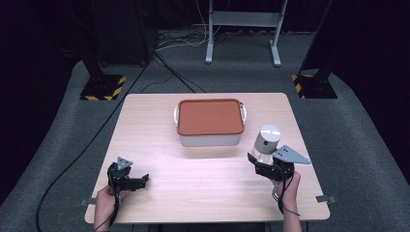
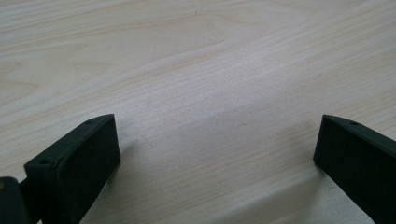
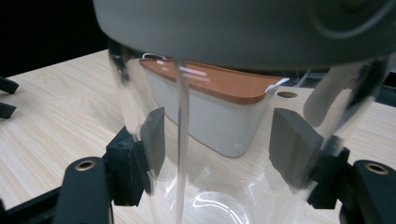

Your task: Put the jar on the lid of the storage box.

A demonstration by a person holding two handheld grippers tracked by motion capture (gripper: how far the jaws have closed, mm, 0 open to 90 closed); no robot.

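A clear bottle (image 1: 267,142) with a grey lid (image 1: 270,131) stands tilted at the table's right, in front of the box's right corner. My right gripper (image 1: 263,162) is shut on its lower body. In the right gripper view the pads (image 3: 293,144) press the clear wall of the bottle (image 3: 210,186) from both sides under the grey lid (image 3: 243,28). A white box (image 1: 209,139) with a terracotta lid (image 1: 210,116) sits mid-table. My left gripper (image 1: 141,181) rests open at the front left, over bare wood (image 2: 217,154).
The light wood table (image 1: 193,193) ends close behind both hands. Two black stands with yellow-black striped bases (image 1: 102,88) and a grey frame (image 1: 241,29) stand on the floor beyond the far edge. A black cable (image 1: 82,154) runs along the left side.
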